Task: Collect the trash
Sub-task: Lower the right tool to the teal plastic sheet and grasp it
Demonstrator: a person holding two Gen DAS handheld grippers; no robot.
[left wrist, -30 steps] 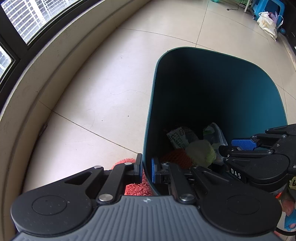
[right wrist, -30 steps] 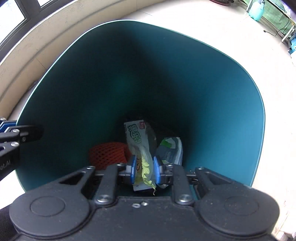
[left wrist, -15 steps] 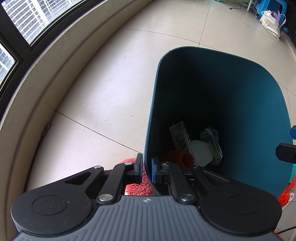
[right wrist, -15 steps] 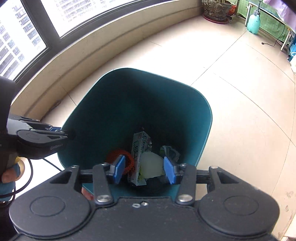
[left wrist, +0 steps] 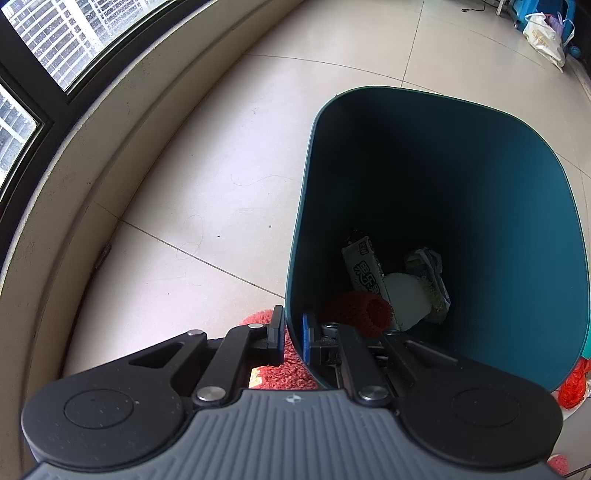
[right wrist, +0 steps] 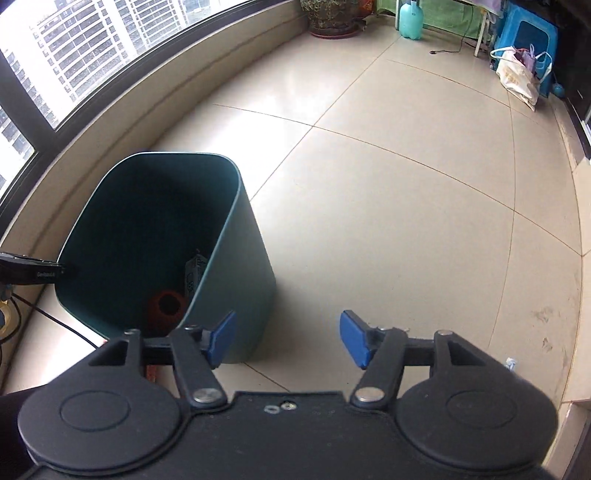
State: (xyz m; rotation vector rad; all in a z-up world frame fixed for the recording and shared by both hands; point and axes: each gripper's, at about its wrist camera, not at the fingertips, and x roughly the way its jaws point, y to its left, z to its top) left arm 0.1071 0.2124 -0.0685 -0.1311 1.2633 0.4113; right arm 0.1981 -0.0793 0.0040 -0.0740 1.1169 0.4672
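From the left wrist view, the left gripper (left wrist: 293, 336) is clenched on the near left wall of the tall dark teal plastic bin (left wrist: 517, 229), one finger outside the rim and the blue-padded one inside. The bin stands on the pale tiled floor (left wrist: 207, 177). At its bottom lie a red foam fruit net (left wrist: 356, 314), a white snack wrapper with green print (left wrist: 364, 275), a pale round lump (left wrist: 406, 301) and a crumpled green-and-white packet (left wrist: 430, 280), all touching one another. A red shaggy mat (left wrist: 284, 373) shows under the gripper, just beside the bin's near wall. An orange mesh scrap (left wrist: 572, 384) lies on the floor at the bin's near right corner. A white bag (left wrist: 545, 35) sits far off to the right, and a dark-framed window (left wrist: 40, 74) curves along the left.

From the right wrist view, the right gripper (right wrist: 288, 338) is released; its jaws have just been opening and nothing is between the blue pads (right wrist: 221, 338). It hangs to the right of the bin, over bare floor. The bin is at the left, with the red net and part of the wrapper visible inside. The left gripper's black tip reaches the bin's left rim. Far away stand a potted plant (right wrist: 332, 18), a teal bottle (right wrist: 410, 18) and a blue stool (right wrist: 528, 35).
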